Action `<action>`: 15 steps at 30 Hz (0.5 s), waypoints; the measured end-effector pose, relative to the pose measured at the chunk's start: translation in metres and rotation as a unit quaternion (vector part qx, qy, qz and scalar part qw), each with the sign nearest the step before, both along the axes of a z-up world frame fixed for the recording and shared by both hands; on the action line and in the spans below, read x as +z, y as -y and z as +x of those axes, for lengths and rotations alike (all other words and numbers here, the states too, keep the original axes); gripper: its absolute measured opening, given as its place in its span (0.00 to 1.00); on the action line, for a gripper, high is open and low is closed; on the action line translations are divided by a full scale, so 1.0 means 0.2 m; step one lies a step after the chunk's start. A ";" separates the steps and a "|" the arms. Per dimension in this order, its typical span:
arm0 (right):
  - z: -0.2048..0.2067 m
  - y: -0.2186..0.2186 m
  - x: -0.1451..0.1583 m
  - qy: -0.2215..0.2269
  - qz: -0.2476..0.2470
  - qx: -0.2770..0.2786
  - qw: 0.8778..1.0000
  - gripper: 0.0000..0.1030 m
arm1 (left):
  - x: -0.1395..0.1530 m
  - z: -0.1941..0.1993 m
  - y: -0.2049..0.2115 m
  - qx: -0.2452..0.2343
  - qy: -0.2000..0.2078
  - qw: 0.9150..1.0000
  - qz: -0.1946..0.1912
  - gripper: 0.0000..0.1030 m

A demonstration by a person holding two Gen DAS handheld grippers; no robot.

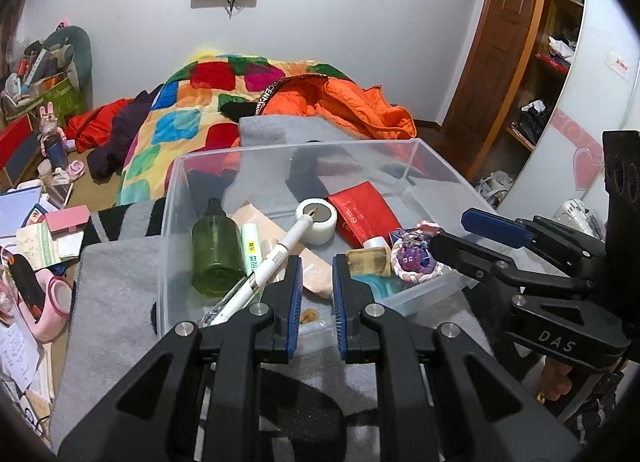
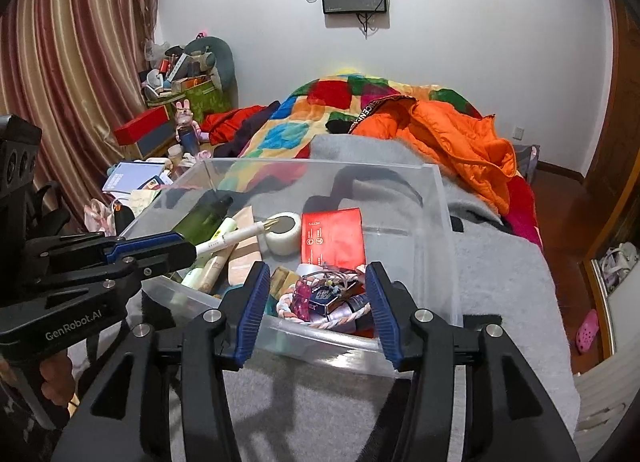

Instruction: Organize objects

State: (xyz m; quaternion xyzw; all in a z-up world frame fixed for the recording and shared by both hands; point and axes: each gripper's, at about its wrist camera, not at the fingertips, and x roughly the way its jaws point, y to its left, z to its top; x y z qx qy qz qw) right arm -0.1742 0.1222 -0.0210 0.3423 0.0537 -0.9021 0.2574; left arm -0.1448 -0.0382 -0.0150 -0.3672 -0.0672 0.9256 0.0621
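A clear plastic bin (image 1: 172,222) (image 2: 448,222) stands on a grey blanket on the bed. Inside lie a green bottle (image 1: 216,246) (image 2: 202,216), a white pen (image 1: 276,258) (image 2: 240,236), a white tape roll (image 1: 318,220) (image 2: 284,236), a red packet (image 1: 362,214) (image 2: 334,236) and a small woven basket (image 1: 416,258) (image 2: 320,302) of trinkets. My left gripper (image 1: 316,294) hovers at the bin's near edge, slightly open and empty; it also shows in the right wrist view (image 2: 168,246). My right gripper (image 2: 314,310) is open wide around the basket's sides, without touching it; it also shows in the left wrist view (image 1: 460,230).
A colourful quilt (image 1: 180,114) and an orange jacket (image 1: 348,102) lie on the bed behind the bin. Papers, boxes and a pink object (image 1: 52,302) crowd the floor at left. A wooden door (image 1: 492,62) and shelves (image 1: 548,62) stand at right.
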 end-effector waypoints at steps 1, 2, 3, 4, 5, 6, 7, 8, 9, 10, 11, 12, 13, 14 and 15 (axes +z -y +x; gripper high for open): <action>0.01 0.00 0.01 -0.001 -0.001 0.000 1.000 0.44 | 0.01 0.01 0.00 0.000 -0.001 1.000 0.000 0.12; 0.01 -0.01 0.01 -0.002 -0.002 0.000 1.000 0.44 | 0.02 0.01 0.00 0.001 -0.003 1.000 0.001 0.12; 0.02 -0.01 0.02 -0.003 -0.004 0.000 1.000 0.44 | 0.03 0.02 0.01 0.001 -0.006 1.000 0.002 0.15; 0.03 -0.02 0.02 -0.003 -0.007 0.000 1.000 0.44 | 0.03 0.03 0.01 0.002 -0.008 1.000 0.002 0.19; 0.03 -0.03 0.03 -0.004 -0.008 0.001 1.000 0.44 | 0.04 0.04 0.01 0.004 -0.011 1.000 0.001 0.21; 0.04 -0.03 0.04 -0.004 -0.009 0.002 1.000 0.44 | 0.05 0.05 0.01 0.005 -0.014 1.000 0.000 0.24; 0.05 -0.03 0.05 -0.006 -0.010 0.003 1.000 0.45 | 0.06 0.06 0.01 0.006 -0.016 1.000 -0.002 0.27; 0.06 -0.04 0.05 -0.008 -0.011 0.005 1.000 0.45 | 0.07 0.07 0.01 0.007 -0.019 1.000 -0.004 0.29; 0.07 -0.04 0.06 -0.010 -0.011 0.007 1.000 0.47 | 0.07 0.09 0.01 0.006 -0.021 1.000 -0.004 0.32; 0.08 -0.05 0.07 -0.014 -0.013 0.007 1.000 0.49 | 0.08 0.09 0.01 0.007 -0.023 1.000 -0.005 0.37; 0.10 -0.05 0.08 -0.018 -0.014 0.006 1.000 0.49 | 0.08 0.11 0.01 0.008 -0.026 1.000 -0.007 0.40; 0.11 -0.06 0.09 -0.023 -0.017 0.006 1.000 0.53 | 0.09 0.12 0.01 0.010 -0.029 0.999 -0.010 0.48; 0.13 -0.07 0.09 -0.026 -0.020 0.006 0.999 0.59 | 0.10 0.14 0.01 0.012 -0.033 0.999 -0.013 0.56; 0.14 -0.08 0.10 -0.030 -0.023 0.005 0.999 0.63 | 0.11 0.16 0.00 0.015 -0.038 0.999 -0.016 0.58; 0.15 -0.08 0.11 -0.035 -0.025 0.003 0.999 0.67 | 0.12 0.18 0.00 0.016 -0.044 0.999 -0.022 0.62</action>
